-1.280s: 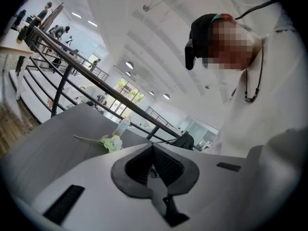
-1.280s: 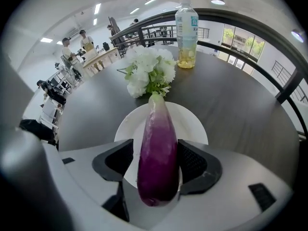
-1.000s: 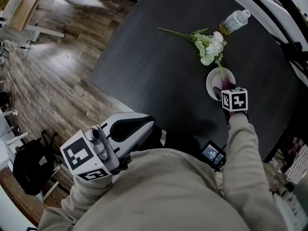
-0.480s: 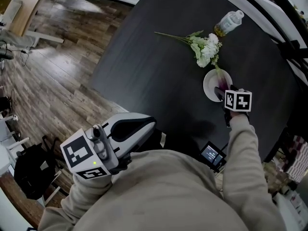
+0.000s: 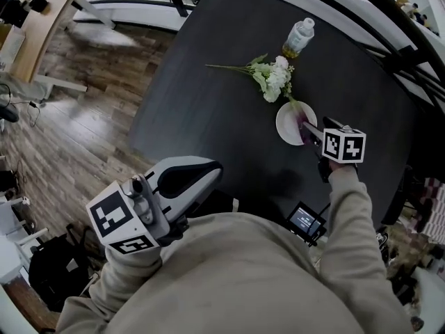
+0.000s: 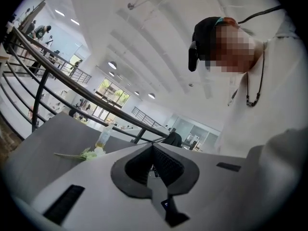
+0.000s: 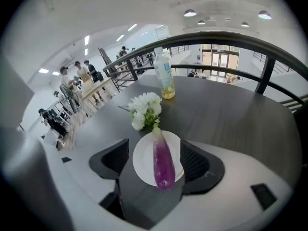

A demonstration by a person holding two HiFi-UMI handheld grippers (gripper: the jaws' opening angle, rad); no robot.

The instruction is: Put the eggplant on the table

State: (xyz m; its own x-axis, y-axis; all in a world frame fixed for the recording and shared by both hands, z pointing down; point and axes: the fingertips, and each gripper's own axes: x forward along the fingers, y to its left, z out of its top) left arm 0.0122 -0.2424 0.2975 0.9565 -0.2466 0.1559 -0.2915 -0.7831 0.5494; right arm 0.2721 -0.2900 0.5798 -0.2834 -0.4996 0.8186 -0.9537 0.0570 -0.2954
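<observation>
Open-plan office hall (railings [image 7: 221,38], desks [image 7: 95,88], ceiling lights [image 7: 190,12])

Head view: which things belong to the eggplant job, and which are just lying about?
Job: eggplant, lying on the white plate; table; right claw, jaws just opened wider, above the eggplant, not gripping it.
Lying about: flowers; bottle; left claw, shut, idle.

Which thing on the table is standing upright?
The bottle: it alone stands upright, beyond the rest. The flowers lie flat, and the eggplant lies on the plate.
</observation>
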